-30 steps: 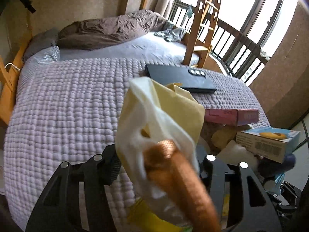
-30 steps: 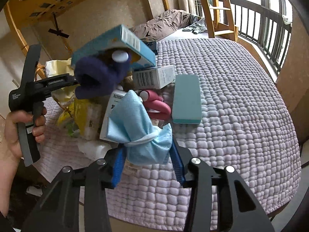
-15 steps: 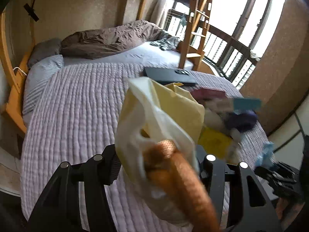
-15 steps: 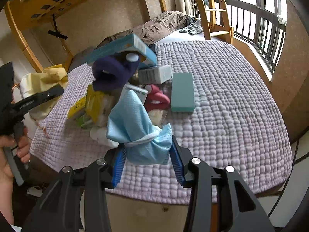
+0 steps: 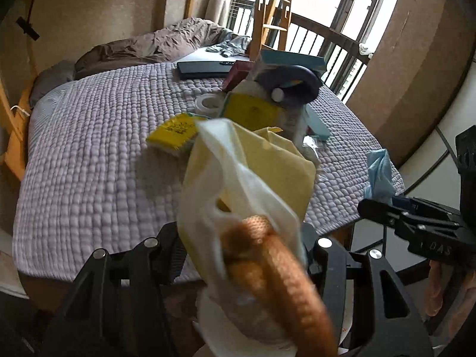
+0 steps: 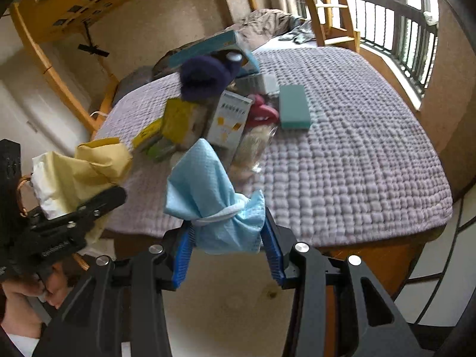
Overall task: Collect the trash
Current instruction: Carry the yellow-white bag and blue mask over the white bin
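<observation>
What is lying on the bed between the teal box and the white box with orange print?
A red object lies between the teal box and the white box, seen in the right wrist view.

My left camera sits just behind my left tool (image 5: 242, 247) and looks down slantwise across the bed (image 5: 98, 148) toward the windowed far side. My right camera does likewise behind my right tool (image 6: 227, 239), from further right of the bed's near edge. Both share the quilted bed and the pile of boxes (image 6: 229, 116), and each sees the other tool at its edge.
</observation>
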`<state>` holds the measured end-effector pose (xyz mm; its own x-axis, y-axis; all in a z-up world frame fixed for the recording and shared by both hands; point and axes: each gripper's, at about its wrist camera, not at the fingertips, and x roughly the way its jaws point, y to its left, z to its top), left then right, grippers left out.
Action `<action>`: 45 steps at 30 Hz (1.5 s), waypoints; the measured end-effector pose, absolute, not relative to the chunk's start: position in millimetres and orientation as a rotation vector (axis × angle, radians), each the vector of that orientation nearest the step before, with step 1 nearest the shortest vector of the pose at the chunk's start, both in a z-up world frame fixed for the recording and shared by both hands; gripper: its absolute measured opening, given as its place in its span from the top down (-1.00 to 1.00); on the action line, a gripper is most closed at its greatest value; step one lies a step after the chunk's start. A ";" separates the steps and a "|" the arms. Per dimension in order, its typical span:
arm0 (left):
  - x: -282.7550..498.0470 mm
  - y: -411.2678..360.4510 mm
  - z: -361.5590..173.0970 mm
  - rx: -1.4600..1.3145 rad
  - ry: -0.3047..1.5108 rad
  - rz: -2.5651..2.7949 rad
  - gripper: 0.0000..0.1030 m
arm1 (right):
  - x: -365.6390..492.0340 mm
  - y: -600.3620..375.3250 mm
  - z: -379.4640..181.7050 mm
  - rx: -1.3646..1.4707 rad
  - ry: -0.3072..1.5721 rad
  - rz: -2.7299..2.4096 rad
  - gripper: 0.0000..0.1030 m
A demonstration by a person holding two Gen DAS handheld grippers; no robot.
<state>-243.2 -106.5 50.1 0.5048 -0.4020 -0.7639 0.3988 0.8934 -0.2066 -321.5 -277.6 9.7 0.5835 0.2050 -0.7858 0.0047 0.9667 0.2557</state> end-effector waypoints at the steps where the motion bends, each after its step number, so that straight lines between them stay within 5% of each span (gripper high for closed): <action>1: -248.4 -108.3 50.3 -0.011 0.920 -0.467 -0.13 | -325.7 -277.5 9.4 0.240 0.948 0.137 0.17; 45: -341.7 -130.9 -23.6 0.079 1.060 -0.426 -0.12 | -384.3 -273.2 -46.2 0.152 1.092 0.230 0.17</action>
<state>-341.7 -130.9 -23.6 0.4156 -0.3013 -0.8582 0.3763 0.9160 -0.1394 -384.3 -273.2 -46.2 0.4403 0.2591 -0.8596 -0.1097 0.9658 0.2349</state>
